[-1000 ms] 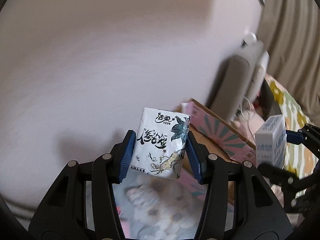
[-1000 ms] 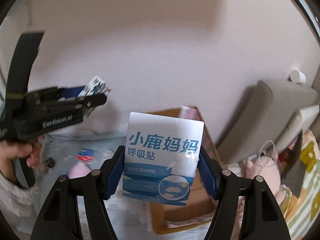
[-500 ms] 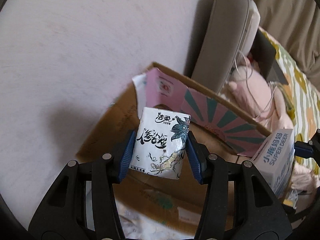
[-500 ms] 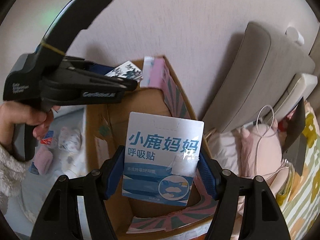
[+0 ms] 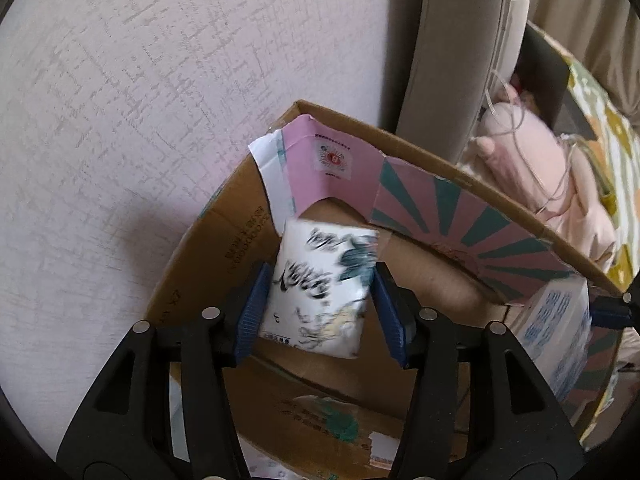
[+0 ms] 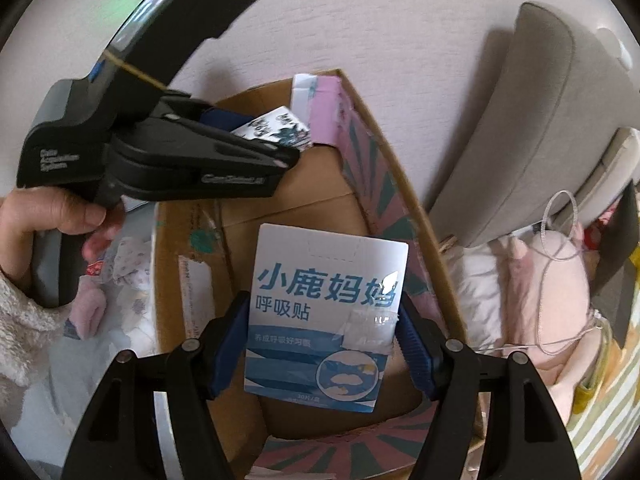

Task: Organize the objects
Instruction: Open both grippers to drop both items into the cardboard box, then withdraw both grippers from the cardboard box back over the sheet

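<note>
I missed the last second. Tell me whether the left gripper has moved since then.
Yes. The left gripper, with the tissue pack between its fingers, has swung from facing the bare wall to over the open cardboard box, beside the wall.

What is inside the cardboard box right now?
The cardboard box shows a pink-and-teal printed liner along its wall and bare brown bottom flaps. The held blue-and-white box and tissue pack cover part of its floor.

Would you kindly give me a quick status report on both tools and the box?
Left tool gripping tissue pack. Right tool gripping blue-and-white carton. Both over open cardboard box. Nothing blocking.
</note>
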Motion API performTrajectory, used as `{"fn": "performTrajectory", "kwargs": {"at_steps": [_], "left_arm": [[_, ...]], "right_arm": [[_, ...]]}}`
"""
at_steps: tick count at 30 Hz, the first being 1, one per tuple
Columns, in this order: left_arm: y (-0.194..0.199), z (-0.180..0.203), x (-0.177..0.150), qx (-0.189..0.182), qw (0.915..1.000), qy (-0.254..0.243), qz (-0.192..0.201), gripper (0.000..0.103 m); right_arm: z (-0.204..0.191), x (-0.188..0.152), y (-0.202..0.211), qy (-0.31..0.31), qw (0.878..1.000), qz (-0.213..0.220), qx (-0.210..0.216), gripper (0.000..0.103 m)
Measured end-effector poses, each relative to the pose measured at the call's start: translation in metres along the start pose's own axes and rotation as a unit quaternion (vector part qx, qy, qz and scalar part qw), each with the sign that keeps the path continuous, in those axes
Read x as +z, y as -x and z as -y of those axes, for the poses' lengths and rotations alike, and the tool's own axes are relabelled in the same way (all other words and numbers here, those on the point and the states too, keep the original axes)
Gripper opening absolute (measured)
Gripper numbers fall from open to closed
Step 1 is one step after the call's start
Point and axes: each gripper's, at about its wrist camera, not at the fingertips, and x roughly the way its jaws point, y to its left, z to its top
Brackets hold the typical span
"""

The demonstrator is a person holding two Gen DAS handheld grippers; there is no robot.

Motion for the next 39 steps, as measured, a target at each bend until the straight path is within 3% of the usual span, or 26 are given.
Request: {"fn": "performTrajectory", "kwargs": {"at_steps": [1, 2, 3, 7, 12, 19, 30, 39], "left_arm": [[0.0, 0.001, 0.0, 0.002, 1.0, -0.001, 0.001, 0.091], [0.001, 0.002, 0.0, -0.003, 1.0, 0.0, 0.003, 0.102], [0.0, 0.005, 0.001, -0.007, 0.9999, 0.001, 0.008, 0.103], [0.003, 0.009, 0.004, -0.012, 0.9998, 0.006, 0.015, 0.103], [0.009, 0.014, 0.006, -0.009, 0.9997, 0.011, 0.019, 0.103], [0.046, 0.008, -0.005, -0.006, 0.999, 0.02, 0.038, 0.103], [0.151, -0.013, -0.052, 0.008, 0.9899, 0.073, 0.121, 0.103], [0.249, -0.034, -0.123, 0.075, 0.9715, 0.109, 0.197, 0.103]], "right_arm": [[-0.001, 0.0, -0.003, 0.003, 1.0, -0.011, 0.007, 0.073], [-0.002, 0.0, -0.005, 0.004, 1.0, -0.014, 0.007, 0.085], [-0.003, -0.001, -0.005, 0.006, 1.0, -0.012, 0.004, 0.093], [-0.005, -0.006, 0.001, 0.012, 1.0, 0.009, 0.017, 0.096], [-0.009, -0.009, 0.008, 0.023, 1.0, 0.009, 0.002, 0.096], [-0.005, -0.015, 0.025, 0.015, 1.0, 0.018, 0.002, 0.096], [-0.039, -0.016, 0.078, 0.044, 0.996, 0.072, -0.008, 0.096], [-0.087, -0.01, 0.116, 0.087, 0.989, 0.122, -0.015, 0.096]]}}
